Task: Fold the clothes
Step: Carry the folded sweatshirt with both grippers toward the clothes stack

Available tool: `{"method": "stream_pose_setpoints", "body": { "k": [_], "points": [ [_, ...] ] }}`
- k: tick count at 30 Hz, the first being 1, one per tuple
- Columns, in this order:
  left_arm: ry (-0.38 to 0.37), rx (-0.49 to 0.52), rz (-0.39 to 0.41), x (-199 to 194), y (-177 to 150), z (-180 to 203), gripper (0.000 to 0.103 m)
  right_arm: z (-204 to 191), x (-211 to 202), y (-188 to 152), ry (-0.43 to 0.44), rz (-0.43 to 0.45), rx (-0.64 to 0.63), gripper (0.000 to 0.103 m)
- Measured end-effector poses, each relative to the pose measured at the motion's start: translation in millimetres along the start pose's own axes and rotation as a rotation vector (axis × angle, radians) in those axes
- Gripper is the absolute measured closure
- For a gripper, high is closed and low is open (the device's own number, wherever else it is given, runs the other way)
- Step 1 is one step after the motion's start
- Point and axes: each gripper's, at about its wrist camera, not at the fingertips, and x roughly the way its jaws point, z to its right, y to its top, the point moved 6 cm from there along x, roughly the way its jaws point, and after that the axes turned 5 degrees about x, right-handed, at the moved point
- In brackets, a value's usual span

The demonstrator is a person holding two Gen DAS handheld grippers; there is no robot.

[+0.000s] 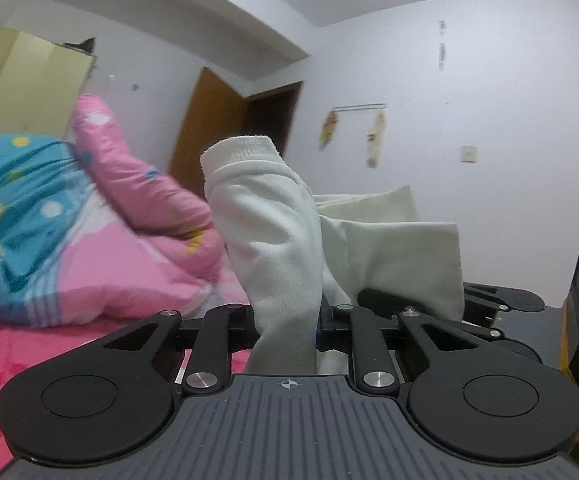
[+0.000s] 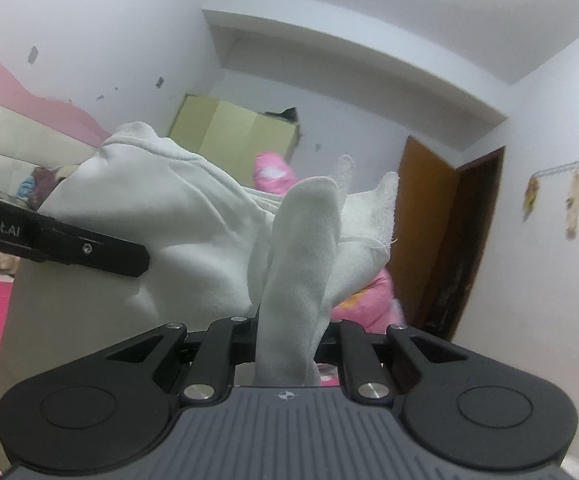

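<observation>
A white garment is held aloft above the pink bed. The left gripper and right gripper are each closed on bunched fabric, apparently to spread it for folding.

Readable only in the right wrist view: "Robot.AI" in pale letters, its start cut off by the picture's left edge, on the black body of the left gripper; nothing else legible.

White garment, pink and blue dotted quilt, brown door.
</observation>
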Motion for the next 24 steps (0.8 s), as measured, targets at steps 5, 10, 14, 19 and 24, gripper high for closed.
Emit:
{"method": "stream_pose_setpoints", "body": {
  "k": [5, 10, 14, 19, 24],
  "points": [
    [-0.066, -0.021, -0.011, 27, 0, 26, 0.085, 31, -9, 1, -0.056, -0.002, -0.038, 0.088],
    [-0.123, -0.047, -0.04, 47, -15, 52, 0.085, 59, -17, -12, -0.11, -0.025, -0.058, 0.088],
    [-0.167, -0.066, -0.069, 63, -28, 70, 0.085, 73, -23, -30, -0.15, -0.057, -0.076, 0.088],
    [-0.192, -0.105, -0.113, 85, -50, 76, 0.085, 90, -23, -57, -0.193, -0.107, -0.101, 0.088],
    [-0.201, -0.154, -0.157, 103, -72, 73, 0.085, 98, -11, -85, -0.203, -0.162, -0.122, 0.088]
  ]
}}
